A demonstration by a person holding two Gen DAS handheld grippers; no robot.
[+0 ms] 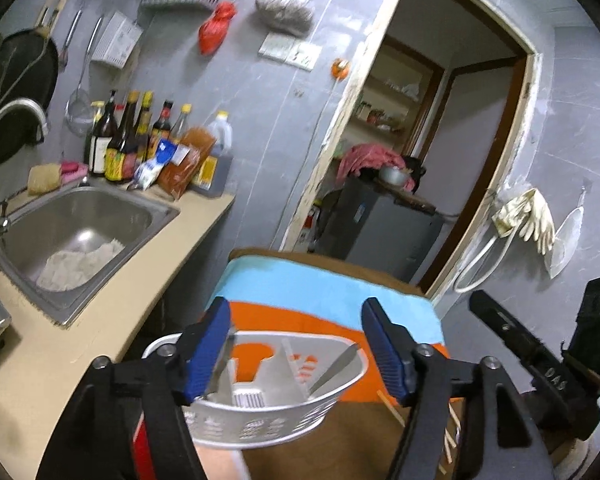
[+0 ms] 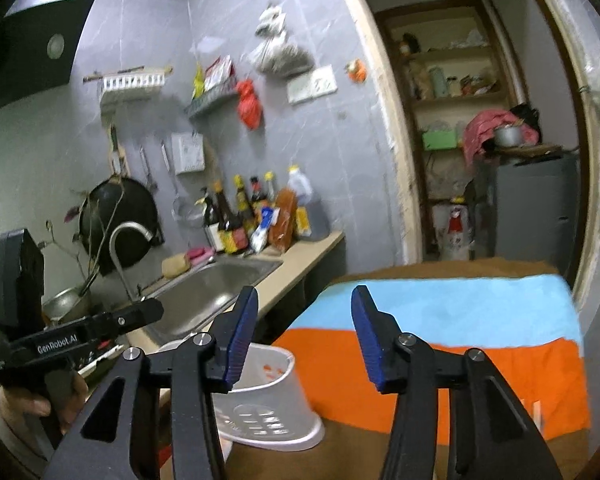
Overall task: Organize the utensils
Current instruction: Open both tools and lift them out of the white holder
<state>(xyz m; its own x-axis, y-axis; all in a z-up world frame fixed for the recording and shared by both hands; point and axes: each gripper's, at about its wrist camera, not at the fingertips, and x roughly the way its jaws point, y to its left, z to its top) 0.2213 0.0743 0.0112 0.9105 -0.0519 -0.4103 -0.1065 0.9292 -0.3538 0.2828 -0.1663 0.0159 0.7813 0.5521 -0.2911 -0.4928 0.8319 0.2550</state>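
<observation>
A white perforated utensil caddy [image 1: 260, 420] with inner dividers stands on the brown table, just below my left gripper [image 1: 296, 312]. A metal blade [image 1: 336, 368] leans in its right compartment, and another metal utensil [image 1: 222, 360] stands close beside my left finger. The left jaws are open and nothing is pressed between the pads. Loose chopsticks [image 1: 394, 410] lie on the table to the right of the caddy. In the right wrist view my right gripper [image 2: 304, 296] is open and empty, above the orange and blue cloth [image 2: 440, 360], with the caddy [image 2: 268, 404] to its lower left.
A steel sink [image 1: 80, 232] with a tap is set in the beige counter [image 1: 60, 356] on the left, with sauce bottles [image 1: 128, 144] behind it. A doorway [image 1: 420, 140] and a grey cabinet [image 1: 380, 232] lie beyond the table. A hand [image 2: 32, 404] holds the left gripper's handle.
</observation>
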